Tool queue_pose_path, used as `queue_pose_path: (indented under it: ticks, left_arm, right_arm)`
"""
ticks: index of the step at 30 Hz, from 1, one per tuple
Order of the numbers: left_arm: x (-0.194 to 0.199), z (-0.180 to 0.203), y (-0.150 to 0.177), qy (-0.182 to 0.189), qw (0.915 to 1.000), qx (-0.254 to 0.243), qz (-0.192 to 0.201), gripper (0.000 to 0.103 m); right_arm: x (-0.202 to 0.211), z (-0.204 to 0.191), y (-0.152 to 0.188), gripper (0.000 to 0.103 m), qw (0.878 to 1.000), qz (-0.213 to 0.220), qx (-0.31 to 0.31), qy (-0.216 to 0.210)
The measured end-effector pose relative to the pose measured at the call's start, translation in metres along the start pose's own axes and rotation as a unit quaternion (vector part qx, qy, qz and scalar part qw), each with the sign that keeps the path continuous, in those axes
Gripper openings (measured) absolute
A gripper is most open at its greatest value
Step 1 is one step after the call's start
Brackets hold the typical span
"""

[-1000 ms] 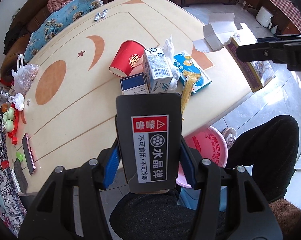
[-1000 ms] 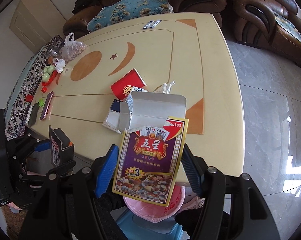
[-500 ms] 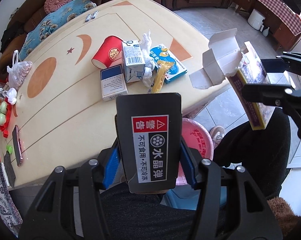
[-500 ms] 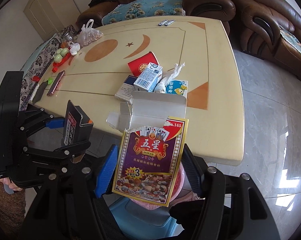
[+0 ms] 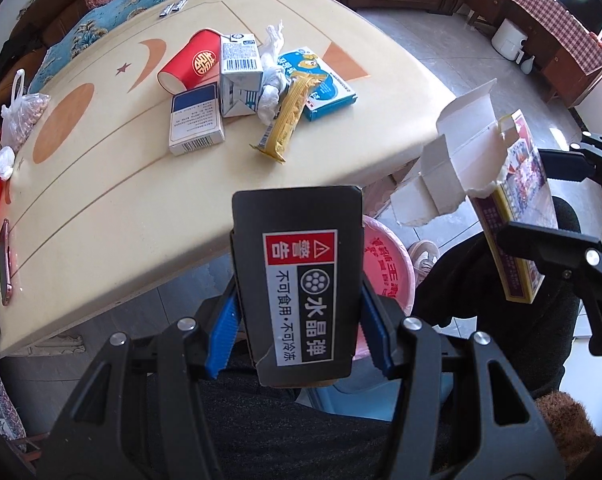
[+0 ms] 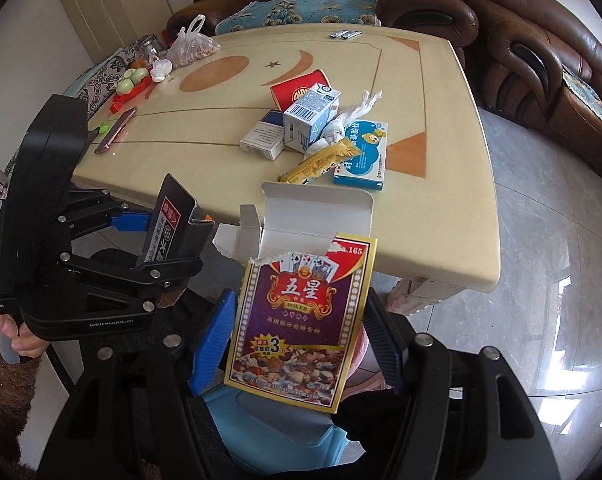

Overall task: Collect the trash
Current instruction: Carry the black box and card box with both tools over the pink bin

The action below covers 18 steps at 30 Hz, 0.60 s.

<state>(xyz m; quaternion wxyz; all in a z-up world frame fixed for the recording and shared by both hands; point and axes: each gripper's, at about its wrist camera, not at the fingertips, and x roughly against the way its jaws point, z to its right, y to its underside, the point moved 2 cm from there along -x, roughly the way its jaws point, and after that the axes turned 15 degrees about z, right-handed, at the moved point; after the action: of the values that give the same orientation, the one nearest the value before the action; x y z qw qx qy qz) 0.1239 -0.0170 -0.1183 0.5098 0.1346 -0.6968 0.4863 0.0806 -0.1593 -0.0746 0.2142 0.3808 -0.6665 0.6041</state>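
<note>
Two boxes are held off the worktop's (image 5: 101, 216) near edge: the left gripper (image 5: 297, 334) has its fingers clamped on a black box (image 5: 297, 280), and the right gripper (image 6: 297, 344) grips a torn-open poker card box (image 6: 297, 320). A pink bin (image 5: 385, 264) sits below, between them. More trash lies mid-worktop: red cup (image 5: 191, 66), milk carton (image 5: 239, 76), yellow wrapper (image 5: 289, 114).

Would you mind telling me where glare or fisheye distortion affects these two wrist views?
Left wrist view: the table edge bows strongly, and sunlight washes out the top right corner. Right wrist view: window glare gleams on the floor tiles, and the sofa curves along the rim; the poker box stays sharp.
</note>
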Motion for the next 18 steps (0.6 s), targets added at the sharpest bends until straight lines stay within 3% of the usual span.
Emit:
queue_pose_path:
  ticks: [18]
  left_arm:
    - [-0.043,0.025,0.060,0.007,0.9994,0.033,0.002,0.054]
  right_arm:
    - [-0.045,0.002,0.070,0.062,0.999,-0.020,0.007,0.024]
